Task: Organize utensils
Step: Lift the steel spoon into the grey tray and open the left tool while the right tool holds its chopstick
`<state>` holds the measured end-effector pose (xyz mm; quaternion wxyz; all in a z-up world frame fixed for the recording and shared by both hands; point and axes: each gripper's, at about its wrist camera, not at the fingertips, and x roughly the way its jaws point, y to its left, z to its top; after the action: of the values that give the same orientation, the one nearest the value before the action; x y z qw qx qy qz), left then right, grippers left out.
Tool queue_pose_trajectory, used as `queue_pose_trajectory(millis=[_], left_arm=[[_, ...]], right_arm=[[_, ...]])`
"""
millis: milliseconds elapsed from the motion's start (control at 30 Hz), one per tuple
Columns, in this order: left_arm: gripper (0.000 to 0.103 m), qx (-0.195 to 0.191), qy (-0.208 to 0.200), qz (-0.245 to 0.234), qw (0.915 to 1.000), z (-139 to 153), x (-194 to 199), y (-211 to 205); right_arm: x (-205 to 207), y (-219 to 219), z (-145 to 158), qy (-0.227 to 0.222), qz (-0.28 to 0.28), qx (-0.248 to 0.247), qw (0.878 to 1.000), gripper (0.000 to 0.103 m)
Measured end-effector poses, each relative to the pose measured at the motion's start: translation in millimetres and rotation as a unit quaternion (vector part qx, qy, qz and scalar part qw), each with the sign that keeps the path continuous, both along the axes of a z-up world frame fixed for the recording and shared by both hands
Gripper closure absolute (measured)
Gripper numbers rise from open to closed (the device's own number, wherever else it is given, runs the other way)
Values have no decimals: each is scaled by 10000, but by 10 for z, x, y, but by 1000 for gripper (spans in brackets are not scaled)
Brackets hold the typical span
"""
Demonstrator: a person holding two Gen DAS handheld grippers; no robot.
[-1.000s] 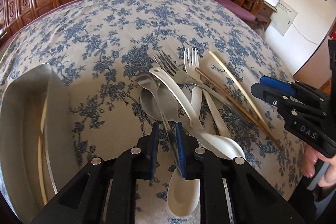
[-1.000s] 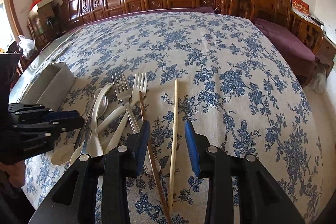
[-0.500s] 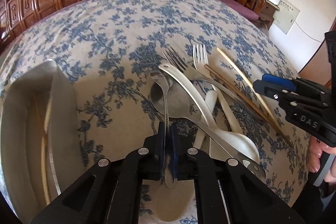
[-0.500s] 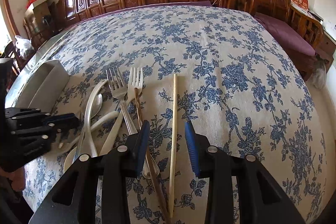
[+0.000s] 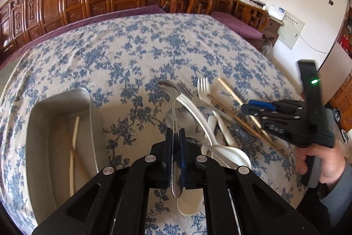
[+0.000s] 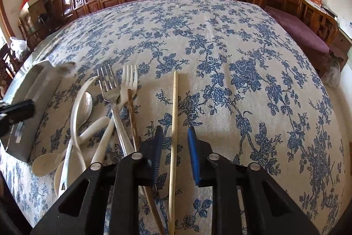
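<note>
The left claw (image 5: 175, 142) covers the middle of the steel spoon's (image 5: 173, 107) handle, and its black frame hides the near end of the grey tray (image 5: 66, 102). In the right wrist view the pale chopstick (image 6: 174, 124) runs off the bottom edge. There the left claw (image 6: 17, 109) is blurred and cut by the left edge.

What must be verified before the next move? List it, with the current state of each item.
1. Left gripper shut on metal spoon: ok.
2. Tray has room; only two chopsticks lie inside: ok.
3. Right gripper straddles pale chopstick: ok.
4. Right grip made: jaws have just been closing, pads not yet on the chopstick: not ok.
5. Dark chopstick stays outside the right jaws: ok.
</note>
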<state>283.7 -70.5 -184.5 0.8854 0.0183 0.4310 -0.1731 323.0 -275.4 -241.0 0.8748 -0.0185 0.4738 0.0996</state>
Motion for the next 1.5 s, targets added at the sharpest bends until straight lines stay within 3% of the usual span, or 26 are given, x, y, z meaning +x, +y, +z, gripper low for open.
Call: queue_pose_trajectory(millis=[67,200,400,700,867,1167,1500], left_arm=[[98,-52,-73,-17,10000,78,-34,15],[98,-120,-233,-16,9997,234,-102,62],[98,-183,-396,50,9990,410,-219,197],[98,-164,-542,265,9980,569,-365,476],[98,-116,-557,413,9975,598,-422,634],[98,47,-419,644,9970,487,-465,865],[98,181,98,919,9956,29,-315,1107]], right_arm=[[10,14,-2,-9,-8,-79,10000,83],[10,46,-8,-51,-5,-428,9991,97],[-15,-21,22,-44,-59,-373,9993,97],[-184,41,338,-560,-13,-148,9983,97],[-271,204,500,-664,283,295,9970,97],[-464,543,682,-851,831,557,9913,97],[-527,691,661,-803,1065,617,9891,97]])
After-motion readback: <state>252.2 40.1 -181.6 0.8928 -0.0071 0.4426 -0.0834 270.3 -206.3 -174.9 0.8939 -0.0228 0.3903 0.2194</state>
